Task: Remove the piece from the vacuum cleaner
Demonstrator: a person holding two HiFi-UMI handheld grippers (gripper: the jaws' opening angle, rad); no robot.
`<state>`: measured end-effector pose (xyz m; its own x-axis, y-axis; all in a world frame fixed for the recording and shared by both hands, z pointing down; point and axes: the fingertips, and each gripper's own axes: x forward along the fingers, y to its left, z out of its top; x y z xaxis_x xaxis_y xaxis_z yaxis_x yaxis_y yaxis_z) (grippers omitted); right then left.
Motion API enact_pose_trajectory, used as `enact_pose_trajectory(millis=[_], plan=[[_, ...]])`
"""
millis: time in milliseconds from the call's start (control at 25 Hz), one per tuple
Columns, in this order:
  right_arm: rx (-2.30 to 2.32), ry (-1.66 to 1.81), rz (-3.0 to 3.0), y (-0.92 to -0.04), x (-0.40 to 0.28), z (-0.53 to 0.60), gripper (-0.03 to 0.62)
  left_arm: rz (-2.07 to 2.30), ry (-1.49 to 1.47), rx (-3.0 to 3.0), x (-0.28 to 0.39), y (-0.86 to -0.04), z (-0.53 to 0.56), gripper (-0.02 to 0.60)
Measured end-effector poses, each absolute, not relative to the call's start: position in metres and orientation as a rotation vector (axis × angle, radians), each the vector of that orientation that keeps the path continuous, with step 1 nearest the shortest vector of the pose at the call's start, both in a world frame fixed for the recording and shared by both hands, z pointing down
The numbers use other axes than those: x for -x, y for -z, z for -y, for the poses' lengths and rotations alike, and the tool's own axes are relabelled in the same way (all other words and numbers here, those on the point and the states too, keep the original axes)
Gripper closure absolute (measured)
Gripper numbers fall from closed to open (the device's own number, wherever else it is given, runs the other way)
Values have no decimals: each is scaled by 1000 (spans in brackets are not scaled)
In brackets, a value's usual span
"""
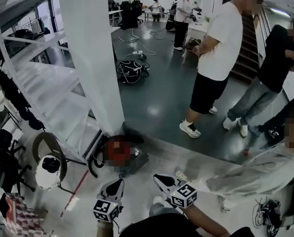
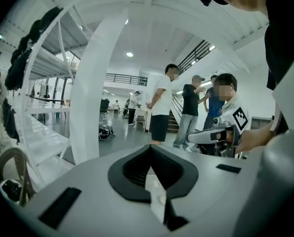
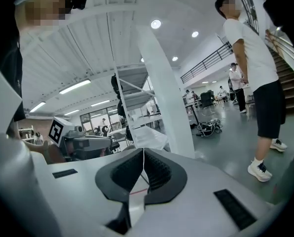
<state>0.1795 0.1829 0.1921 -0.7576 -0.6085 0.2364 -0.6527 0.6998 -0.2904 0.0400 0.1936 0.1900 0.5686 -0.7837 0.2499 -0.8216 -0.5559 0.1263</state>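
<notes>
Vacuum cleaner [image 1: 120, 154]: red body, part-hidden by a mosaic patch, on the floor just ahead of the left gripper [image 1: 118, 182] tips and ahead-left of the right gripper [image 1: 160, 178]. Neither touches it. Which piece comes off: can't tell. Black hose [image 1: 94, 163] curls at the vac's side, left of the left gripper.

Left gripper: pads pressed together at the tips, nothing btwn them. Right gripper: pads meet along a thin line, also empty. The two sit side by side w/ a gap, both held above the floor.

White pillar [image 1: 95, 58] rises right behind the vac, straight ahead of both grippers. White shelving rack [image 1: 43, 83] stands ahead-left. Thin red line [image 1: 77, 189] on the floor lies left of the left gripper. Person in white tee [image 1: 218, 48] stands well ahead-right, w/ others near.
</notes>
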Motion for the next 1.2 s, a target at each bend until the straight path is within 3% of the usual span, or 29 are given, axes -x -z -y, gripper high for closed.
enact_pose_trajectory(millis=[520,1200], plan=[[-757,-555,2799,-211,-162,-68,562,1539,-304,-2420,-44,-209,-106,565],[-695,-581,2669,-260,-74,-24,562,1550,-325,-2253,54,-264,-84,565]])
